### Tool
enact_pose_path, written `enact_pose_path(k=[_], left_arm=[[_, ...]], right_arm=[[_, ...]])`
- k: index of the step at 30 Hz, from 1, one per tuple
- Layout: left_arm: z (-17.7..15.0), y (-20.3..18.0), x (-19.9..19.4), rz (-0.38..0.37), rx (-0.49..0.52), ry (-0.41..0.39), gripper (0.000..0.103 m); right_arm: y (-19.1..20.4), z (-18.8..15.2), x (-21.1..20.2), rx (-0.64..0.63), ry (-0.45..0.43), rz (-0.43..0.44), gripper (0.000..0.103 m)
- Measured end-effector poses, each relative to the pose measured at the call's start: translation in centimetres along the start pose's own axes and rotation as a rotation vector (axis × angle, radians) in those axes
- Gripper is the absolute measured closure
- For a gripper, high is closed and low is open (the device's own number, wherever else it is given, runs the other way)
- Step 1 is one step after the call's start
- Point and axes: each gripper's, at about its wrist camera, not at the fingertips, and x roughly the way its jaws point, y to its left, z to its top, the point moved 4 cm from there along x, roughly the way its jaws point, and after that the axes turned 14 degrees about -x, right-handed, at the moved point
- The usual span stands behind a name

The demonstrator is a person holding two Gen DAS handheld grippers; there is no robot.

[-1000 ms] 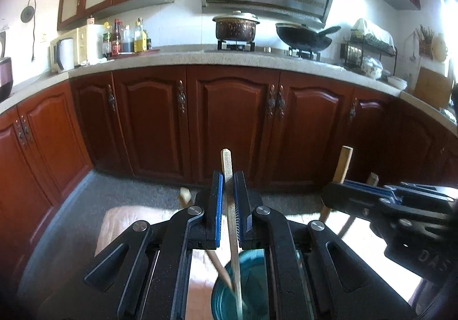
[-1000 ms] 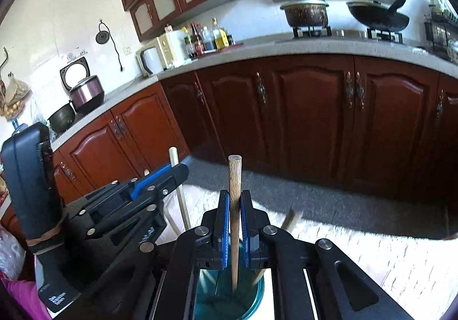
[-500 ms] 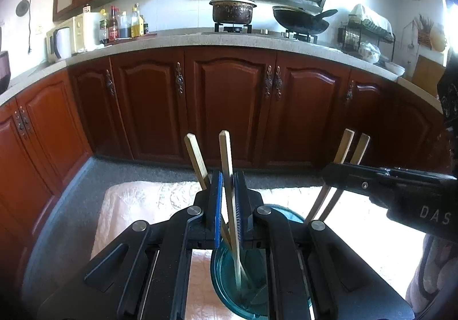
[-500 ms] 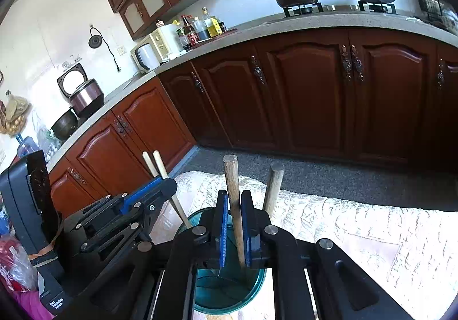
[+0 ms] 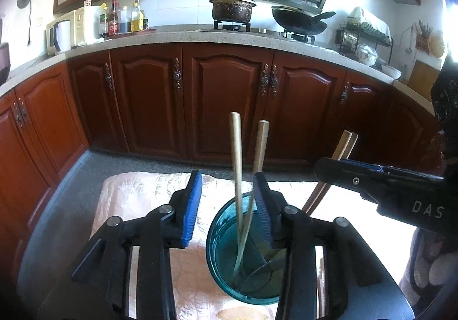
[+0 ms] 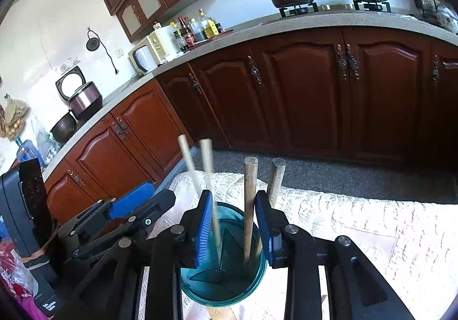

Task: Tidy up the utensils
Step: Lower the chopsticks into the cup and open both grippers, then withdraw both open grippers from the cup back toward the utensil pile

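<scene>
A teal glass cup (image 5: 226,288) with inner dividers stands on a pale lace cloth. In the left wrist view, two pale chopsticks (image 5: 237,160) stand loose in it, up between the jaws of my left gripper (image 5: 228,205). Those jaws are opening and the pads press on nothing. In the right wrist view, my right gripper (image 6: 234,230) hangs over the same cup (image 6: 223,301), its jaws opening too. Two darker wooden chopsticks (image 6: 250,194) stand in the cup; one rises between the pads, free of them, the other behind the right finger. The pale pair (image 6: 208,165) looks blurred.
The lace cloth (image 6: 357,220) covers the table, whose far edge meets a grey floor. Red-brown kitchen cabinets (image 5: 226,97) run behind, with a pot and a wok on the stove. The other gripper (image 5: 372,180) sits close on the right, and the left one (image 6: 134,202) close on the left.
Both grippers were shut on a chopstick each and have let go. The sticks now stand loose in the cup. The cup has come fully into view below the fingers.
</scene>
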Motion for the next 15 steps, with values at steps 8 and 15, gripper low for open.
enact_pose_path(k=[8, 15], left_arm=[[-0.2, -0.1, -0.8, -0.002, -0.008, 0.002, 0.064], [-0.9, 0.1, -1.6, 0.004, -0.022, 0.012, 0.064]], right_arm=[[0.3, -0.6, -0.9, 0.013, 0.012, 0.000, 0.071], [0.6, -0.7, -1.2, -0.013, 0.041, -0.061, 0.070]])
